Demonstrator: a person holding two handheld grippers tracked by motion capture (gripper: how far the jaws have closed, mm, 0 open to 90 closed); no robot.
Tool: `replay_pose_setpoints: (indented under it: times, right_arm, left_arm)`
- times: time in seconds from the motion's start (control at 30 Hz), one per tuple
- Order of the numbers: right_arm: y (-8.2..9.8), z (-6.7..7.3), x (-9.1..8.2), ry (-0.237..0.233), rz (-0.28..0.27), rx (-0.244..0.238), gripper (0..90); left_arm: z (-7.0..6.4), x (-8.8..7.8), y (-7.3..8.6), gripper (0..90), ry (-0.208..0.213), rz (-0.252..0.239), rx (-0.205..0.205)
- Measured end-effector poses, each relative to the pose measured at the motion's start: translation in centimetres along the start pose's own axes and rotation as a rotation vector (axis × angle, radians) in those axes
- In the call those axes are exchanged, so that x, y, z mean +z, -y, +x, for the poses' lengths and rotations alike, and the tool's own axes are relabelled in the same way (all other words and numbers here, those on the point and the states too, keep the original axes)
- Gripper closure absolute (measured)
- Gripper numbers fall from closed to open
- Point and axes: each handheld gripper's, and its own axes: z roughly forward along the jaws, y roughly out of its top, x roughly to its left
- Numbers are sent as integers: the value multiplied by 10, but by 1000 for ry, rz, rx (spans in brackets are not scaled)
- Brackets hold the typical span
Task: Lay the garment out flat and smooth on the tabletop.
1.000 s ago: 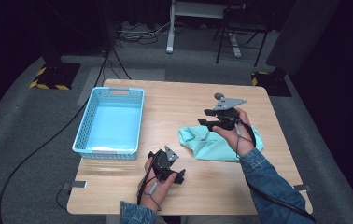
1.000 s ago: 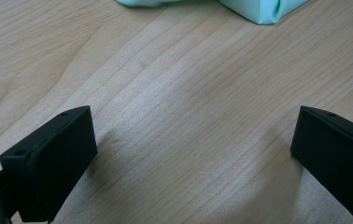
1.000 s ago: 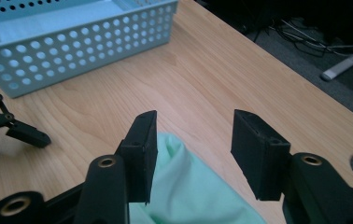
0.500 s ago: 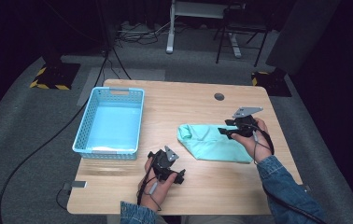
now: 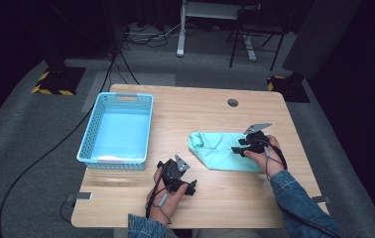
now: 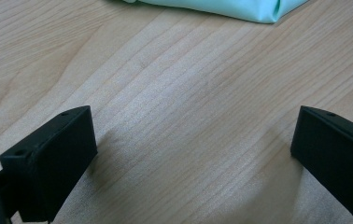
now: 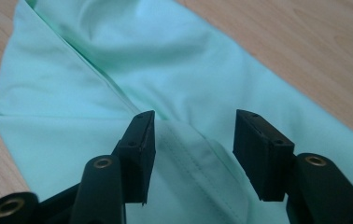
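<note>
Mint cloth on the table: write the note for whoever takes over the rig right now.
Right gripper: open, jaws astride a stitched fold of the cloth, not clamped.
Left gripper: open, low over bare table, near edge.
Cloth: folded, right half of the table.
Basket: left side, holds nothing.
Done: cloth folded.
Left: probably grip the cloth and move it, likely into the basket.

Mint-green cloth (image 5: 220, 151), light-blue basket (image 5: 117, 130), pale wood-grain table (image 5: 235, 191), black fingers (image 7: 142, 140).
</note>
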Motion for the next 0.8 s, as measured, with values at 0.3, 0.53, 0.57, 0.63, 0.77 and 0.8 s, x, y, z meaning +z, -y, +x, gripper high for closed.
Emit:
replay_pose_setpoints:
  times: [0.3,0.53,0.57,0.63,0.77,0.8]
  right_arm:
    - [9,2,5,-43,36,20,763]
    - [7,5,-4,-48,36,12,874]
    - [6,6,-8,-47,28,9,874]
    - [4,9,-13,-42,18,-4,874]
    - [1,21,-34,-23,-4,-51,874]
    - [1,24,-39,-20,-9,-60,874]
  left_arm:
    - [0,0,0,1,-1,0,0]
    - [0,0,0,2,0,0,0]
    - [0,0,0,2,0,0,0]
    - [0,0,0,2,0,0,0]
    - [0,0,0,2,-1,0,0]
    - [0,0,0,1,-1,0,0]
